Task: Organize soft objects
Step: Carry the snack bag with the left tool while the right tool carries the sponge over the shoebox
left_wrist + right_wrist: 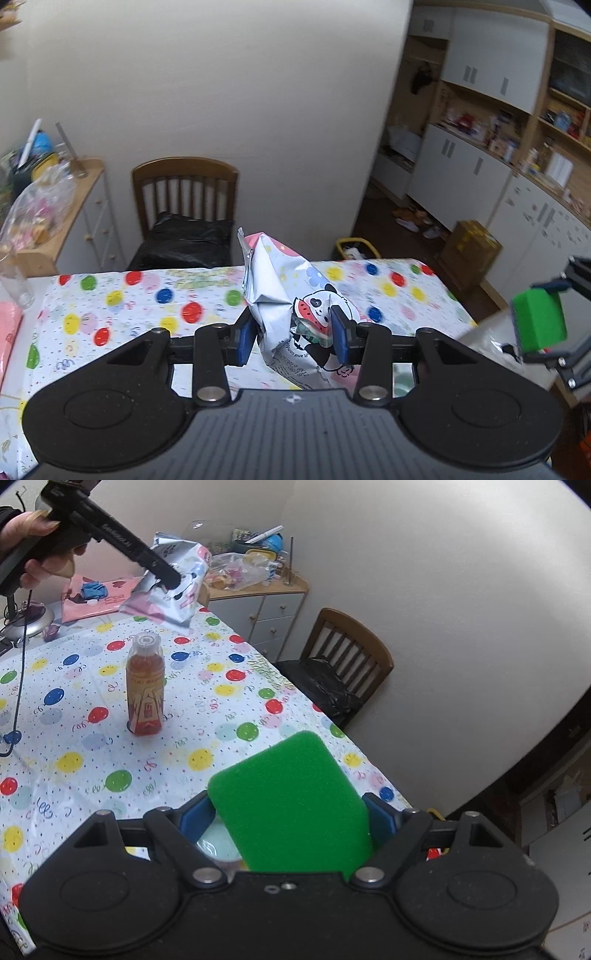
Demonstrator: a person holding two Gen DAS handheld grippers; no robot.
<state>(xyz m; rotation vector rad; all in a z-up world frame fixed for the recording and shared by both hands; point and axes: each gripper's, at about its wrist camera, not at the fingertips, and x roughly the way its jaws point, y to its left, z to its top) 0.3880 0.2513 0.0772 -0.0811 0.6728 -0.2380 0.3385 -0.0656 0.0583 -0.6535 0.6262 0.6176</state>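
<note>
My left gripper is shut on a crinkled silver and pink pack with a panda print, held above the balloon-patterned tablecloth. The right wrist view shows the same pack hanging at the far left in the other gripper, which a hand holds. My right gripper is shut on a green sponge that fills the gap between its blue pads. That sponge also appears at the right edge of the left wrist view, above the table's corner.
A bottle of amber drink stands upright on the tablecloth. A pink bag lies at the far side. A wooden chair with a black bag on it stands behind the table. A cluttered side cabinet stands at the left, and shelving lines the right wall.
</note>
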